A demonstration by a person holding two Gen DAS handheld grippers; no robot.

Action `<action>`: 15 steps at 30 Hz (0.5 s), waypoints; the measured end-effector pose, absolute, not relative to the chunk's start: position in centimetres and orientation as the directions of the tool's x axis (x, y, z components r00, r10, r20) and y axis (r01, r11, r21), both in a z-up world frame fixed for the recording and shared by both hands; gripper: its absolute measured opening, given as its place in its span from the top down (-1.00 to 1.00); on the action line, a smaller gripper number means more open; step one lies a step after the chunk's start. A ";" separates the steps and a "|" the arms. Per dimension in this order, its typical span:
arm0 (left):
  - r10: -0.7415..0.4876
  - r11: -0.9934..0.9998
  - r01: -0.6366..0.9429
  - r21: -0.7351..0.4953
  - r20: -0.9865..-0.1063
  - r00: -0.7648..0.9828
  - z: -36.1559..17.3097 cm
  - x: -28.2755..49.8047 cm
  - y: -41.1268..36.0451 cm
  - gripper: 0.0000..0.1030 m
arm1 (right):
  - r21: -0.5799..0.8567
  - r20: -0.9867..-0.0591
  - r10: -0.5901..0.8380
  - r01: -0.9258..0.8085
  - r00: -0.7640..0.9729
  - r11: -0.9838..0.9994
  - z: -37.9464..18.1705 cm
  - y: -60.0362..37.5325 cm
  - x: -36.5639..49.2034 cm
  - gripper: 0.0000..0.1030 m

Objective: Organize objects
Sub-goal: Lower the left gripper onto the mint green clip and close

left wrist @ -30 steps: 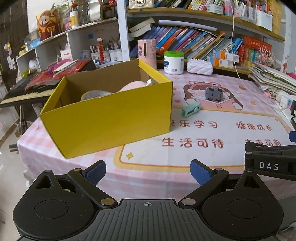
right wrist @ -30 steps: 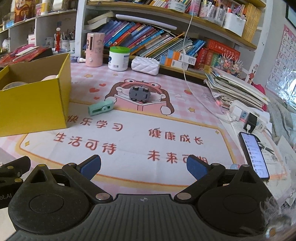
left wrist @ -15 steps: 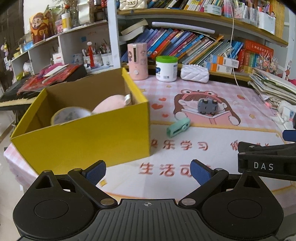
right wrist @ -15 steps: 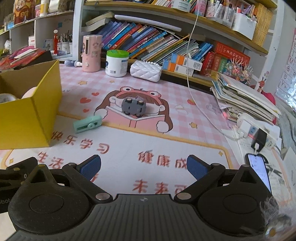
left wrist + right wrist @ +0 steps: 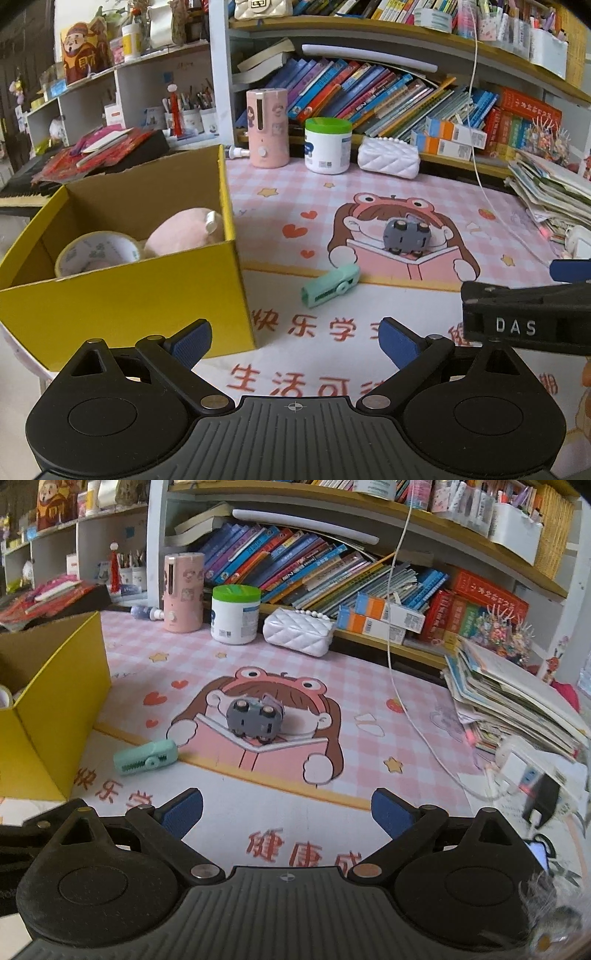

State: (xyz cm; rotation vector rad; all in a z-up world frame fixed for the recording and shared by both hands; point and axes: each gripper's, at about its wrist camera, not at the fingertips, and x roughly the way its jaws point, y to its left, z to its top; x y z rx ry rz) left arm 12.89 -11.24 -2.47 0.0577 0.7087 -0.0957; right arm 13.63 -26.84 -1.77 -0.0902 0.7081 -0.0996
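Ahead of my two grippers lies a table covered with a pink checked mat bearing a cartoon of a child reading. My left gripper hangs above the near edge of the mat with its blue-padded fingers spread wide apart and holding nothing. My right gripper hangs beside it, fingers equally wide apart and empty; its black body also shows at the right edge of the left view.

Just ahead and to the left of my left fingers stands an open yellow cardboard box. Inside it lie a roll of clear tape and, just beside it to the right, a pink plush toy.

Straight ahead of my left fingers, between them and the cartoon, a small mint-green stapler-like tool lies flat on the mat, near the box but apart from it. Further ahead, a small grey toy car lies overturned on the cartoon, wheels up, nearly in line with my right fingers.

Far ahead, at the back of the table, stand a pink cylinder-shaped device, a white jar with a green lid and a white quilted purse, under shelves crowded with books.
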 end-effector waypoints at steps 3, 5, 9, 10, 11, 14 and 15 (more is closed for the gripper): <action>-0.073 0.993 0.113 0.020 -0.648 0.758 -2.6 13.3 -12.2 -0.74 | -0.083 -0.640 -0.092 0.051 0.762 0.995 -1.7 -27.9 14.5 -0.88; -0.080 0.992 0.123 0.021 -0.650 0.756 -2.7 13.6 -12.9 -0.64 | -0.064 -0.639 -0.075 0.045 0.766 0.997 -1.7 -28.5 15.0 -0.84; -0.087 0.989 0.142 0.032 -0.656 0.750 -3.0 14.3 -14.5 -0.35 | -0.046 -0.643 -0.053 0.030 0.764 0.998 -1.9 -29.6 15.8 -0.82; -0.081 0.990 0.139 0.036 -0.657 0.749 -3.1 14.6 -14.9 -0.35 | -0.043 -0.644 -0.049 0.027 0.763 0.999 -2.0 -29.8 15.9 -0.82; -0.075 0.990 0.135 0.040 -0.658 0.749 -3.3 14.8 -15.2 -0.35 | -0.040 -0.645 -0.044 0.024 0.763 0.999 -2.1 -30.1 16.1 -0.82; -0.047 0.993 0.108 0.049 -0.673 0.738 -3.9 15.9 -16.1 -0.35 | -0.033 -0.644 -0.037 0.021 0.764 0.999 -2.2 -30.9 16.7 -0.82; -0.036 0.994 0.095 0.051 -0.676 0.736 -4.1 16.4 -16.4 -0.35 | -0.031 -0.642 -0.035 0.020 0.766 0.999 -2.2 -31.2 16.9 -0.82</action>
